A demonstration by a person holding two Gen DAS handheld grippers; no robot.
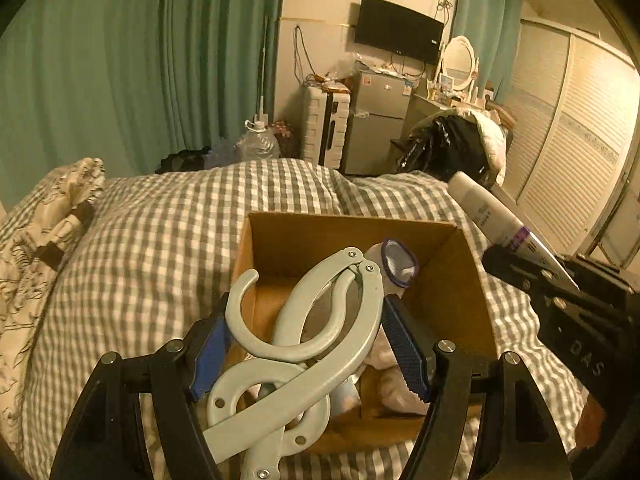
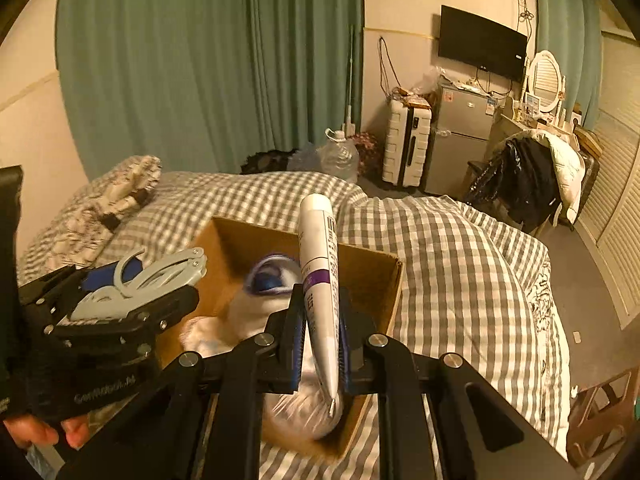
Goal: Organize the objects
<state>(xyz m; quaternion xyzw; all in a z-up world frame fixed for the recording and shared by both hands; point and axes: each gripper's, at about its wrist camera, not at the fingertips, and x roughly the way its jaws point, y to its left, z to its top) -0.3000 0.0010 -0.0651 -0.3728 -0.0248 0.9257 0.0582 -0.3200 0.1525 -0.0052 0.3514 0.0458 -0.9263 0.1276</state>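
An open cardboard box [image 1: 452,280] [image 2: 372,276] sits on the checked bedspread. White socks with purple trim [image 1: 396,262] [image 2: 268,276] lie inside it. My left gripper [image 1: 308,344] is shut on a grey folding clothes hanger [image 1: 320,320] and holds it over the box's near left part; it also shows in the right wrist view [image 2: 120,292]. My right gripper [image 2: 320,336] is shut on a white tube with a purple band [image 2: 318,264], held over the box's near edge, cap pointing away. In the left wrist view the tube [image 1: 484,210] and right gripper [image 1: 532,276] are at the box's right side.
A checked duvet [image 1: 160,240] covers the bed, with a patterned pillow [image 1: 44,232] at left. Beyond the bed stand a water jug [image 2: 340,156], a white suitcase [image 2: 406,142], a small fridge [image 2: 460,136] and a chair with clothes [image 2: 528,172]. Louvred wardrobe doors [image 1: 576,136] line the right.
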